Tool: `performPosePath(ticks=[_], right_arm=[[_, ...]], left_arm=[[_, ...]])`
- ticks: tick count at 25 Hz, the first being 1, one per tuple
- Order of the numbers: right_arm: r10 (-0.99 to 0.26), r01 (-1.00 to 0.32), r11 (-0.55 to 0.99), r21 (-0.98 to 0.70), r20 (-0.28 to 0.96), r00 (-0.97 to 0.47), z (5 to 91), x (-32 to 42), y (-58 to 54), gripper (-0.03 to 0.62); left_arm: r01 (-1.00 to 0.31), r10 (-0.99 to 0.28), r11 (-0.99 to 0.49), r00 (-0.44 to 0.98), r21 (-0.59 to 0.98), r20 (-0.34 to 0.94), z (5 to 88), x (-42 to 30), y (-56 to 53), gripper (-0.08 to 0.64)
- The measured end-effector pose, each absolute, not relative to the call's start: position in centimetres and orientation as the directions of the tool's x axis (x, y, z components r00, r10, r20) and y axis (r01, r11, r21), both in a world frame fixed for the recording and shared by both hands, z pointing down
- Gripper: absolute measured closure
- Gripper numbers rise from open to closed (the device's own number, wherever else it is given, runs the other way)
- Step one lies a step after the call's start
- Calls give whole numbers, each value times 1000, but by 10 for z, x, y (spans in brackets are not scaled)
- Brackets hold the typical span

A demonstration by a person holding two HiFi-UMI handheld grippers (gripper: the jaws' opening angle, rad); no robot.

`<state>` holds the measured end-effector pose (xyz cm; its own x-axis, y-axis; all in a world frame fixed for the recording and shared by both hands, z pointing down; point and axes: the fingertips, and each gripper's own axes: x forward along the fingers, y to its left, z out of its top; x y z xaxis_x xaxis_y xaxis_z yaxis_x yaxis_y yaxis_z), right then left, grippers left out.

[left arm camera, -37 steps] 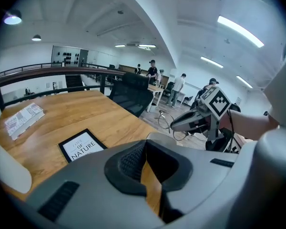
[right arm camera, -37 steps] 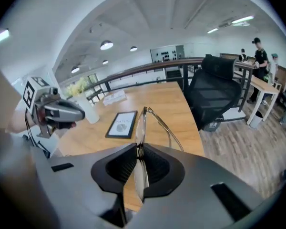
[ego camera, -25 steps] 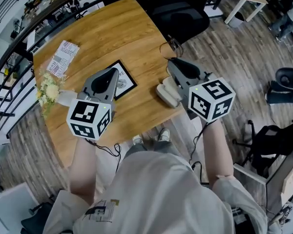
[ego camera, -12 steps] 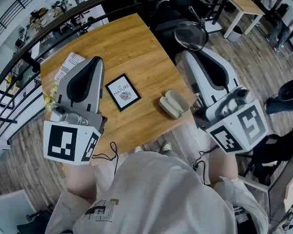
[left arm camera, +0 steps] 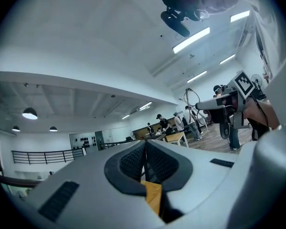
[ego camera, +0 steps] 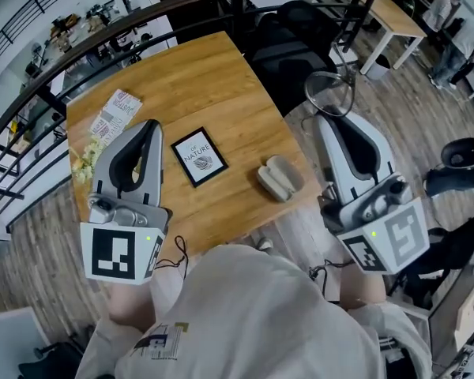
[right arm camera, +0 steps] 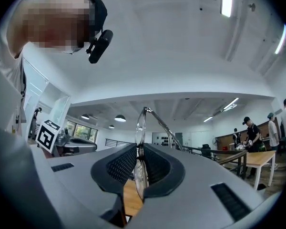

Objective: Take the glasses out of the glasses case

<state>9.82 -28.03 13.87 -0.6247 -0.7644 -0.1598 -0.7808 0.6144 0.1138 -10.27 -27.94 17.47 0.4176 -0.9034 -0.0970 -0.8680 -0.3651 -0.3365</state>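
Left hand-held gripper [ego camera: 148,126]: held above the left part of the counter [ego camera: 221,77]; in the left gripper view its pads [left arm camera: 133,161] are pressed together with nothing between them; it has no contact with the task's things.

Counter, mid-left: printed leaflets [ego camera: 114,113] near the far edge and a small black-framed picture [ego camera: 199,156] just left of centre; neither belongs to the job.

Glasses case [ego camera: 278,178]: lies on the counter near the right front edge, well apart from both tools; pale grey-green, rounded; reads as two shallow halves side by side, so it looks open; no frame or lens shows in it.

Glasses [ego camera: 329,93]: clear of the case and off the counter, out past its right edge above the wooden floor; thin metal frame, round clear lenses, one temple arm running back from the hinge in the right gripper view; frame stands edge-on to that camera.

Right hand-held gripper [ego camera: 332,118]: jaws pinched on the glasses, ribbed pads [right arm camera: 121,168] closed either side of a lens, most of the rim rising above them.

Judgement: removal is done, the glasses being out and held; what is left, if anything, is setting them down; a grip on a lens suits carrying, but the thin frame calls for a gentle put-down.
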Motion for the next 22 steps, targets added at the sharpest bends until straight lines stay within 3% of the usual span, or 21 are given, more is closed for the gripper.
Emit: performPosePath(ticks=[13,22], right_arm=[[-778,-776,628,58,51,-626,239,96,-285,528],[-788,-782,616,92,79,-611,247,99,-279,528]], left_arm=[[-868,-908,-411,417,-279,38,250,-94,-276,541],[-859,-907,-405,421,-314,17,255,-102,-277,541]])
